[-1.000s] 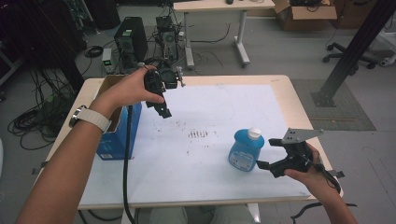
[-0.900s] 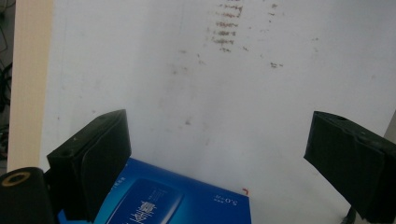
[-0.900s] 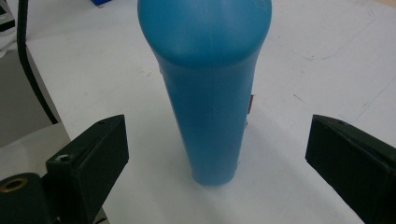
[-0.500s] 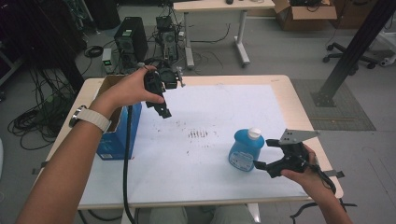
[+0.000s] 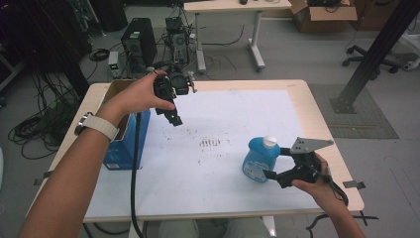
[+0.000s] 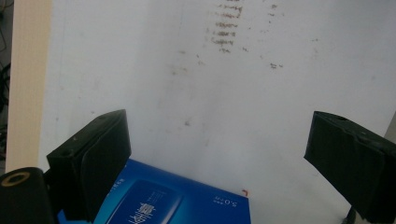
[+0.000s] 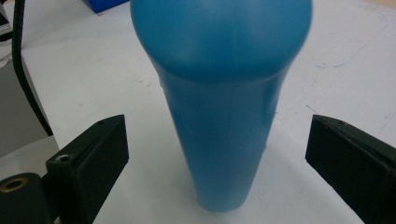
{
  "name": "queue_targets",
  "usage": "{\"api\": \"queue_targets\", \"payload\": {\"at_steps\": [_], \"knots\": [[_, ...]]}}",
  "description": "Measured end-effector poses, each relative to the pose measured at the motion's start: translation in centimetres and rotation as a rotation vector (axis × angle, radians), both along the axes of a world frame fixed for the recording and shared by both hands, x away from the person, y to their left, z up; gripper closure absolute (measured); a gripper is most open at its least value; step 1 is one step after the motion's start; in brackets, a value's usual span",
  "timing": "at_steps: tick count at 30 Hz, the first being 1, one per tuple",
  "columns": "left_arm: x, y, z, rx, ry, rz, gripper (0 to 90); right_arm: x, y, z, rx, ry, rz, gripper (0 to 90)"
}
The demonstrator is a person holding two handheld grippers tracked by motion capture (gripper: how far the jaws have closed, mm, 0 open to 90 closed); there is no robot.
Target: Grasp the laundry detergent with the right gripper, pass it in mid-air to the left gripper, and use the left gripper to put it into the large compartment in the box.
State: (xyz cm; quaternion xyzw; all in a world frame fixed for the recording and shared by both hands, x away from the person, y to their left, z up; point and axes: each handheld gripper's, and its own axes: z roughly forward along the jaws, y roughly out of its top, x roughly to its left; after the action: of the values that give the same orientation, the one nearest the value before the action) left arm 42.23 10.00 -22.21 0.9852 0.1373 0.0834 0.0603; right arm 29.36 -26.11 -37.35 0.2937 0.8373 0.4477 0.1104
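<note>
While the blue bottle (image 5: 258, 158) stands upright near the table's (image 5: 297, 99) right front corner, the right tongs (image 5: 277, 162) flank it, released and not yet gripping. The left tongs (image 5: 171, 111), also released, hover above the blue box (image 5: 121, 144) at the left edge.

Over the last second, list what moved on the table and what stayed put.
The right gripper slid left toward the blue bottle, which now stands between its open jaws, not yet gripped. The left gripper stayed raised and open beside the blue box; bottle and box did not move.
</note>
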Motion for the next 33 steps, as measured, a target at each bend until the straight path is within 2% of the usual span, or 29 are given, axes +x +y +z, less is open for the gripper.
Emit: {"api": "queue_targets", "payload": {"at_steps": [17,21,33], "knots": [[0.0,0.3,0.0,-0.008,-0.005,0.008,7.2,0.4,1.1,-0.8,0.028,-0.012,-0.016,6.6],[0.0,0.2,0.1,0.000,-0.002,0.005,7.1,0.4,1.2,-1.0,0.030,-0.017,-0.016,6.9],[0.0,0.1,0.0,0.004,-0.001,0.002,7.3,0.6,1.3,-1.5,0.057,-0.037,-0.027,11.1]]}}
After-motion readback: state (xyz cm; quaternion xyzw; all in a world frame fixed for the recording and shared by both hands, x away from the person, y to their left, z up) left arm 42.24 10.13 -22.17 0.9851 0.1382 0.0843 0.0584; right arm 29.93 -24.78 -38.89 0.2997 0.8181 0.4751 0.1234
